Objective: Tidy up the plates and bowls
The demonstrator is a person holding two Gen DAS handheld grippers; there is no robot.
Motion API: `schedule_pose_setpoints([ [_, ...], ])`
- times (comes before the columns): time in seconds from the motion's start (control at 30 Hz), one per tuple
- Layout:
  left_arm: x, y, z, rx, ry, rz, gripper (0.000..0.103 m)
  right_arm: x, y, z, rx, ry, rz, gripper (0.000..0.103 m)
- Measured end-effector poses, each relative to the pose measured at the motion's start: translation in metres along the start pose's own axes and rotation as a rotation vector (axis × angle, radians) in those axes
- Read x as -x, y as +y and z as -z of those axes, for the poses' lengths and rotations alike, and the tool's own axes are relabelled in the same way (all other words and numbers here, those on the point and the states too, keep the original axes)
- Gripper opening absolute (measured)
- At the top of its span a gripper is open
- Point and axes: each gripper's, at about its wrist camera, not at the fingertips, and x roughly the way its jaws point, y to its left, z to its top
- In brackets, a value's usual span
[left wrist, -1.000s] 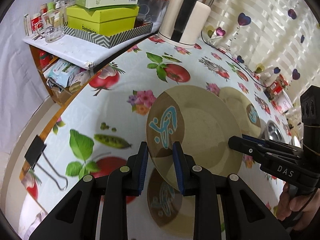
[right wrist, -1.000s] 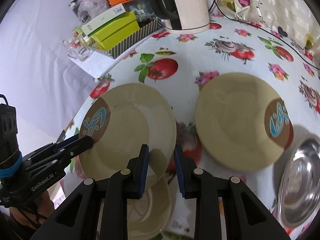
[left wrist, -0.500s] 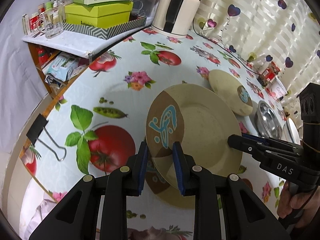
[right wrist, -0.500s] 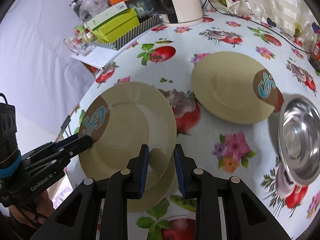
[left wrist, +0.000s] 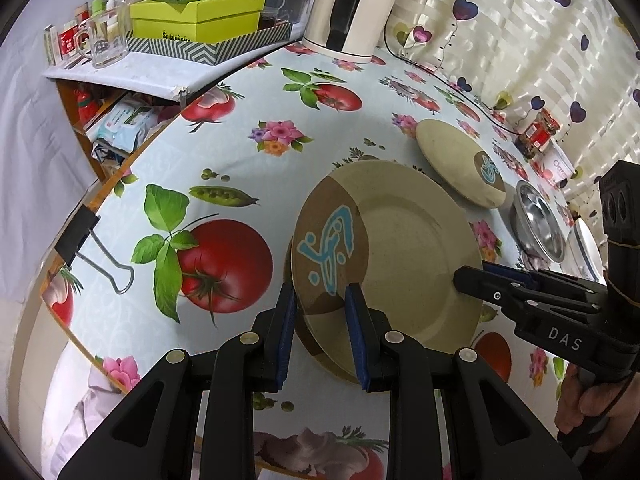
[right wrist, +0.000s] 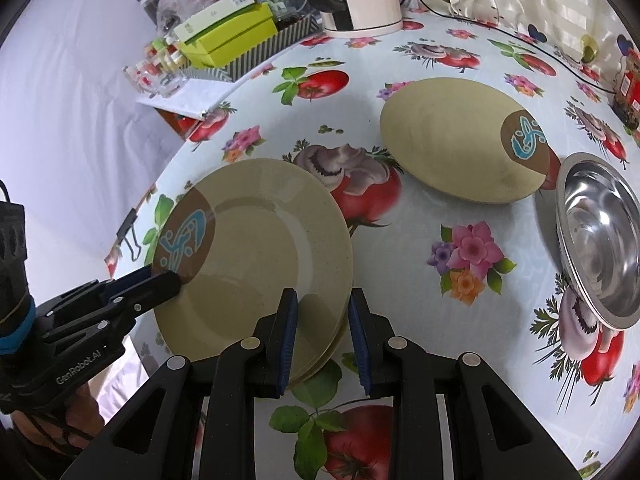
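A beige plate [left wrist: 404, 252] with a brown patch and a blue motif is carried level between both grippers. My left gripper [left wrist: 322, 320] is shut on its rim at the brown patch. My right gripper [right wrist: 324, 320] is shut on the opposite rim. Each shows in the other's view too, the right gripper [left wrist: 472, 276] and the left gripper [right wrist: 168, 280]. Right beneath lies a matching plate [left wrist: 316, 344], with only its near rim [right wrist: 326, 358] showing. Another matching plate [right wrist: 460, 140] lies face down farther back. Beside that one stands a steel bowl [right wrist: 600, 236].
The tablecloth [left wrist: 240, 168] has a fruit and flower print, and its edge carries a binder clip [left wrist: 80, 236]. A kettle [left wrist: 352, 4] and a tray of boxes [left wrist: 200, 20] stand at the back. Near the curtain are a red jar [left wrist: 540, 128] and a cable. A hand [left wrist: 580, 400] grips the right tool.
Both grippers carried the plate across the table, away from the kettle. It now sits almost squarely over the lower plate, which earlier stuck out well below it.
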Motion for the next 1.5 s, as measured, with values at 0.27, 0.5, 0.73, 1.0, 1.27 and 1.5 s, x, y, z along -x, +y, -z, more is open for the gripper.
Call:
schedule_pose_setpoints([
  [0.27,-0.004,0.001,0.005,0.002,0.016,-0.01,0.026,-0.004,0.004,0.002,0.024,0.006,0.024,0.027],
  [0.5,-0.004,0.0,0.005,0.002,0.022,-0.016,0.026,-0.005,0.008,0.003,0.047,0.003,0.041,0.028],
  [0.73,-0.004,0.0,0.006,0.0,0.017,-0.021,0.026,-0.006,0.01,0.005,0.062,0.006,0.063,0.029],
  [1.0,0.0,0.005,0.003,0.013,-0.001,-0.014,0.026,-0.005,0.008,0.006,0.062,-0.006,0.053,0.029],
  [1.27,0.004,0.002,-0.001,0.004,-0.022,-0.009,0.026,0.0,0.007,0.006,0.055,-0.023,0.044,0.029],
  [1.5,0.007,-0.003,-0.005,-0.005,-0.035,0.0,0.026,0.012,0.004,0.006,0.054,-0.059,0.037,0.029],
])
